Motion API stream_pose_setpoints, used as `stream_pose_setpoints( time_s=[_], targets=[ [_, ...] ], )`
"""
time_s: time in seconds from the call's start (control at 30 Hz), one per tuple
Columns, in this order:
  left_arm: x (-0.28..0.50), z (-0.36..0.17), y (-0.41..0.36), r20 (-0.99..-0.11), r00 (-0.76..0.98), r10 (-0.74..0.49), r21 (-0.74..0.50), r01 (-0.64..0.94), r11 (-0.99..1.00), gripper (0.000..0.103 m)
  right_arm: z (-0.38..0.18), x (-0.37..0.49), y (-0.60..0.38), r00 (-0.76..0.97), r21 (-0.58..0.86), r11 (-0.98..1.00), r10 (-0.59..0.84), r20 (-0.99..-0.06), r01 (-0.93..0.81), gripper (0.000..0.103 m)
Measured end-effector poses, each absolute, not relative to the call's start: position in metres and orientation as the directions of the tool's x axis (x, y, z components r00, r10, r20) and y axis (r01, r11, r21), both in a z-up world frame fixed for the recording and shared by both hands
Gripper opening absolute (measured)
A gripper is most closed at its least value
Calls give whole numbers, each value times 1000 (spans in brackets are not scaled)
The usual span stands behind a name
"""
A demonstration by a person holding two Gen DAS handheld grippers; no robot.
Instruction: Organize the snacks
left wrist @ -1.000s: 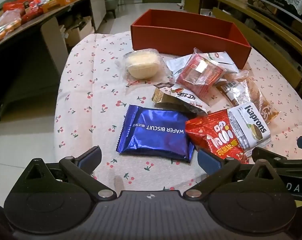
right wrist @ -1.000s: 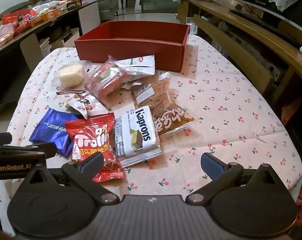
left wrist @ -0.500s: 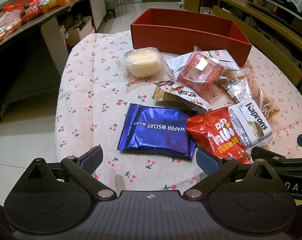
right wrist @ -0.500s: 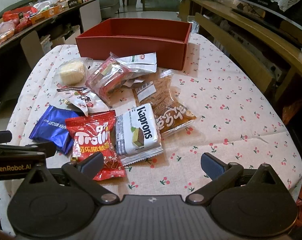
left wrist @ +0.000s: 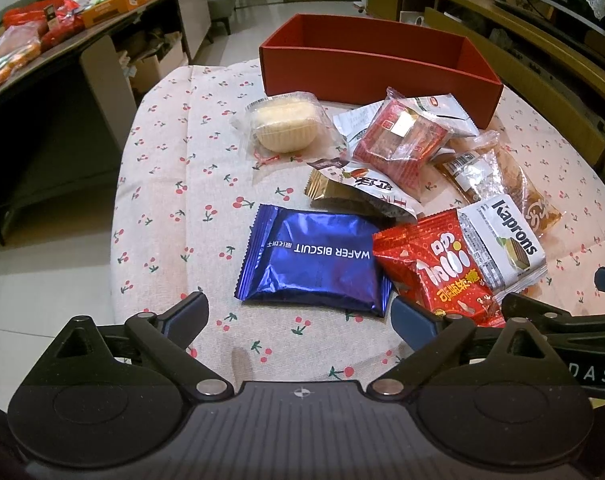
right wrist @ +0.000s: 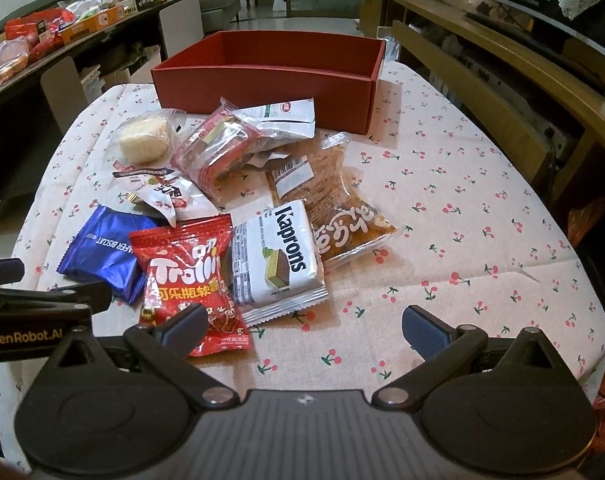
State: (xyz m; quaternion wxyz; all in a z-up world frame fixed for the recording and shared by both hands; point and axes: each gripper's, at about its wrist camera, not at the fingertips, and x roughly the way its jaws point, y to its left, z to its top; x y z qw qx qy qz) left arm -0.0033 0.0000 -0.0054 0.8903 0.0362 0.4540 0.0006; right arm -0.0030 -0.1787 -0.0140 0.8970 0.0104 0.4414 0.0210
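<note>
Snacks piled on the table, both grippers hovering with fingers spread wide.
The blue wafer packet [left wrist: 312, 262] lies just ahead of the left gripper [left wrist: 298, 314]; the right gripper [right wrist: 302, 326] holds nothing; the red box [right wrist: 262, 88] stands beyond.

The left gripper [left wrist: 298, 310] jaws have just been closing slightly, nothing between them.

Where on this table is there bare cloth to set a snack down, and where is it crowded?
Bare cloth runs right of the brown cracker pack, up to the red box. A narrower strip lies left of the blue wafer pack and round cake. The middle pile is crowded, with packets overlapping.
</note>
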Motion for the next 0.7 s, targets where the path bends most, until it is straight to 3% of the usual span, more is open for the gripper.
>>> stream_pose_setpoints(
  time_s=[0.7],
  targets=[
    [-4,-7,0,-811,584,39,75,38,996,98,-17,-2,-178,599,38,999,49,-799,-31,103]
  ],
)
